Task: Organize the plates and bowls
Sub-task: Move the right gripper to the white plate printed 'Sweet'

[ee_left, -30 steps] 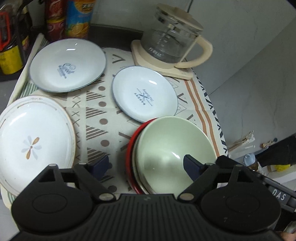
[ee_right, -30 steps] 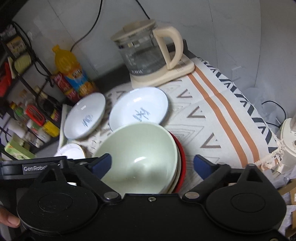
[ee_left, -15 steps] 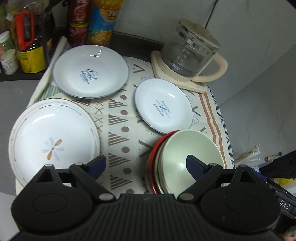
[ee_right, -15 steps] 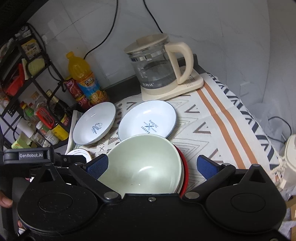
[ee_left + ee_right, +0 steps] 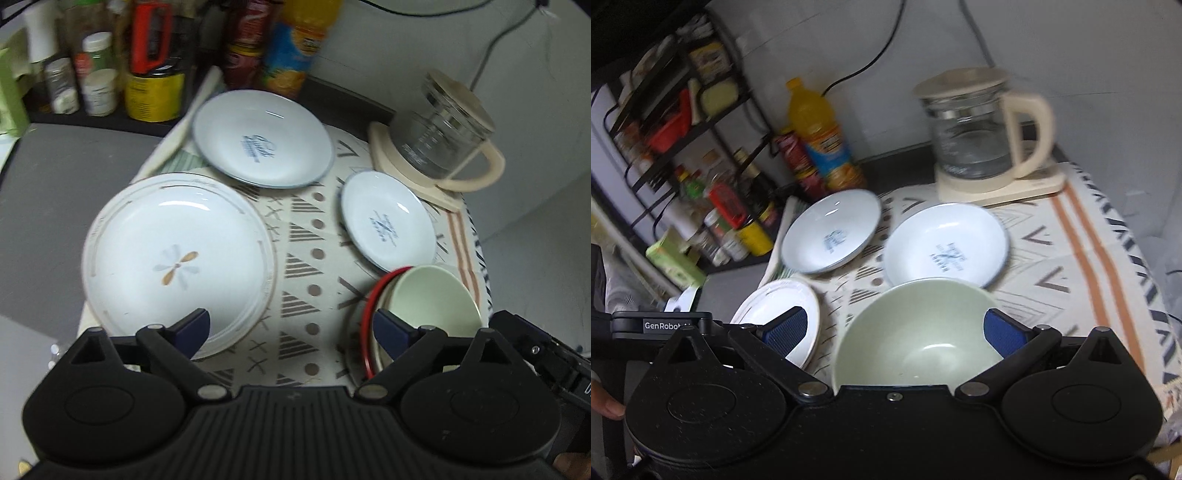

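Observation:
On the patterned cloth (image 5: 306,236) lie a large white plate with a flower (image 5: 177,258), a blue-rimmed plate with script (image 5: 262,147) and a smaller blue-rimmed plate (image 5: 388,225). At the front right stands a stack of bowls (image 5: 432,302): a pale green bowl (image 5: 916,332) nested in a cream one and a red one. My left gripper (image 5: 290,328) hangs open over bare cloth between the large plate and the stack. My right gripper (image 5: 895,328) is open above the green bowl, its left pad clear of the rim.
A glass kettle (image 5: 979,129) on a cream base stands at the back right. An orange juice bottle (image 5: 820,136), cans and a rack of jars (image 5: 683,129) line the back left. Grey counter (image 5: 48,184) lies left of the cloth, and a wall is close on the right.
The left gripper has swung left off the bowls, bringing the large plate under its left finger, and its jaws have widened a little. The right gripper has risen and rolled above the green bowl.

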The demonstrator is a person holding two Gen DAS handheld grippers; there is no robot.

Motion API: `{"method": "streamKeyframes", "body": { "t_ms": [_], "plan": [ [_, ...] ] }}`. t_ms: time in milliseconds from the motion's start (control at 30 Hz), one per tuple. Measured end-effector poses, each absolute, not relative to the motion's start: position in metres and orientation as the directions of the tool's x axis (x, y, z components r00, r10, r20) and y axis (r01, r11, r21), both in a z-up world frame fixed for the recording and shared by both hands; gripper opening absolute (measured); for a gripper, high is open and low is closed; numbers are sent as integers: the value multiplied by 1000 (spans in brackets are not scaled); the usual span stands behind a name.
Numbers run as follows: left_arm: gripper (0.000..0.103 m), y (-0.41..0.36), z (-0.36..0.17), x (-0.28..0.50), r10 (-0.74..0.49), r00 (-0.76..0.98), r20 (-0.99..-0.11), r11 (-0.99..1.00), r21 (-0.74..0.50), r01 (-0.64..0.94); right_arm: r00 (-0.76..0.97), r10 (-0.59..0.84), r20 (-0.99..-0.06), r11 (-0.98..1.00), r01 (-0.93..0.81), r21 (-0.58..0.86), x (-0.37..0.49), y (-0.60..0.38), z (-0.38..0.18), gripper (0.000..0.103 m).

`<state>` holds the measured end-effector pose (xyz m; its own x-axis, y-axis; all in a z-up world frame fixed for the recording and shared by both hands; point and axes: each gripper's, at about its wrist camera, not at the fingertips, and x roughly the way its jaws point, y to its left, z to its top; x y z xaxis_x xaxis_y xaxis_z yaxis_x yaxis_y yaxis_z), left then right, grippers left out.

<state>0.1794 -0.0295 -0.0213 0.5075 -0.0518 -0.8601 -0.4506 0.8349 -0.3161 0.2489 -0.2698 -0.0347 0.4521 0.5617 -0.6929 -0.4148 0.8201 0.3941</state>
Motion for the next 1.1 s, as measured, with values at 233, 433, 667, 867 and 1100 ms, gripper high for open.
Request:
{"method": "streamKeyframes", "body": {
  "t_ms": [233,433,667,867,1100],
  "plan": [
    [94,-21,-17,161,30,501,-865,789,-287,-543,402,616,-678,762,-521,384,256,-247,-34,103],
    [94,-11,-11,148,118,476,-872,731,-248,-636,358,649,-672,721,-570,393,262,-238,-35,103],
    [94,-2,-7,145,164,448,-879,699,-217,-681,329,666,-669,702,-581,412,270,-231,-39,103],
    [94,8,-7,151,171,452,-875,703,-213,-679,347,656,-671,717,-564,410,277,-224,-39,102],
    [94,31,-10,172,148,476,-867,734,-226,-640,374,638,-674,746,-517,419,288,-209,-39,90]
  ]
}}
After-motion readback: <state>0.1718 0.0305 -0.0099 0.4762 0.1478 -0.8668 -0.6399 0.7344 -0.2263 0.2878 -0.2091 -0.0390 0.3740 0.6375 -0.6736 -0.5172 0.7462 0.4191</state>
